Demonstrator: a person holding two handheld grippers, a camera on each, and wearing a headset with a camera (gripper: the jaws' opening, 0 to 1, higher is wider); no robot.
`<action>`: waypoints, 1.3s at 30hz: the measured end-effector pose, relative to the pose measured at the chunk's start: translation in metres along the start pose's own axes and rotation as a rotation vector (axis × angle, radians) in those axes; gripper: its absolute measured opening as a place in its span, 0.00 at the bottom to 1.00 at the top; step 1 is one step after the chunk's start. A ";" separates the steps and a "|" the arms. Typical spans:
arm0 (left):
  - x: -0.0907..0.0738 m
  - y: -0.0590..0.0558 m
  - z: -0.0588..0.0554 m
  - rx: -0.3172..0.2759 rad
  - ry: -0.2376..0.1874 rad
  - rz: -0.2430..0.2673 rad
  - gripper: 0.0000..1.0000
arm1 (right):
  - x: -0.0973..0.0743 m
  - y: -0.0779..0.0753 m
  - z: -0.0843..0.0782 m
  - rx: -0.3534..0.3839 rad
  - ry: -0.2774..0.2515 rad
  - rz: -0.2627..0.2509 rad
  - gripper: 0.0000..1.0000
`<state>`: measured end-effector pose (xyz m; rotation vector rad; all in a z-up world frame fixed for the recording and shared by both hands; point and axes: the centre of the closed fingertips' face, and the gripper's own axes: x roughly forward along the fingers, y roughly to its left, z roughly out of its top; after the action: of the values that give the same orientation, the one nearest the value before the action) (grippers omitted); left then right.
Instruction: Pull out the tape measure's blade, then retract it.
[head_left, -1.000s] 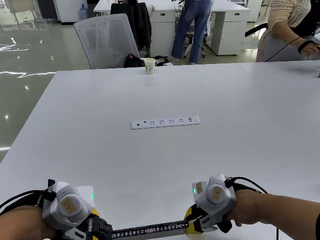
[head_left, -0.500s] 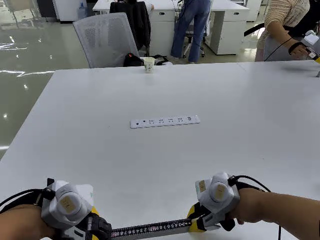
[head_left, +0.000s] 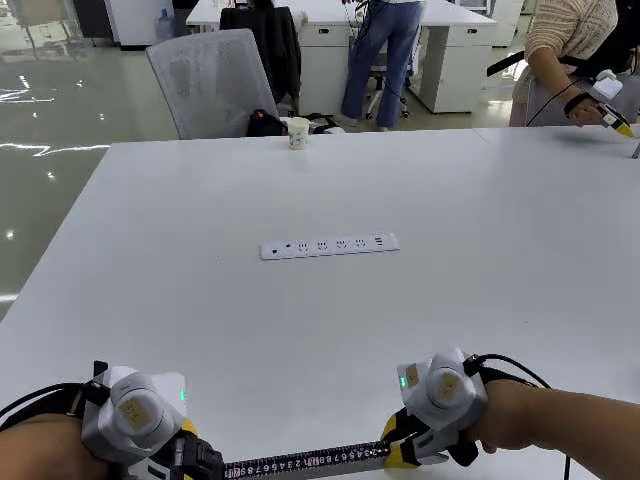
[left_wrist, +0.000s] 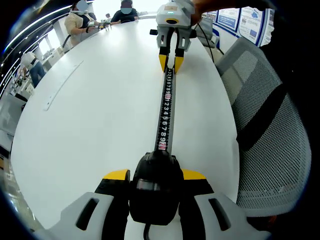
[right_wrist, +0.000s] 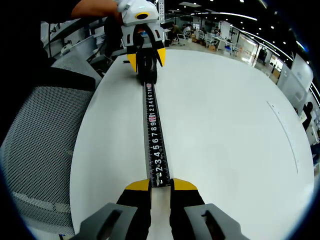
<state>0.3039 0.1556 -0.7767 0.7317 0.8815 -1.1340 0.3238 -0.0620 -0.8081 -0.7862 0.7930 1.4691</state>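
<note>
The black tape measure case (left_wrist: 156, 186) sits between the yellow-tipped jaws of my left gripper (left_wrist: 156, 176), which is shut on it; the same case (right_wrist: 146, 66) faces me far off in the right gripper view. A black blade (left_wrist: 165, 107) with white numbers runs straight from the case to my right gripper (left_wrist: 171, 61). That right gripper (right_wrist: 160, 183) is shut on the blade's end. In the head view the blade (head_left: 305, 461) spans the table's near edge between the left gripper (head_left: 190, 462) and the right gripper (head_left: 400, 452).
A white power strip (head_left: 329, 245) lies mid-table. A paper cup (head_left: 298, 131) stands at the far edge, with a grey mesh chair (head_left: 215, 80) behind it. People stand and sit beyond the white table (head_left: 320, 180). Another mesh chair (left_wrist: 265, 130) is close behind my hands.
The right gripper has moved a little farther right, away from the left one, and more of the blade shows between them. The left gripper stays put.
</note>
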 end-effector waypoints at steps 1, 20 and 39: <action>0.000 0.000 0.000 0.000 0.000 0.000 0.32 | 0.000 0.000 0.000 0.000 0.000 0.000 0.10; 0.001 0.000 0.000 0.003 0.004 -0.001 0.32 | -0.009 -0.002 -0.014 0.017 0.006 -0.008 0.10; 0.000 0.000 0.000 0.003 0.007 0.001 0.32 | -0.016 -0.003 -0.024 0.038 0.006 -0.013 0.10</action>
<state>0.3041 0.1554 -0.7767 0.7383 0.8855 -1.1330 0.3280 -0.0906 -0.8072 -0.7660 0.8171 1.4366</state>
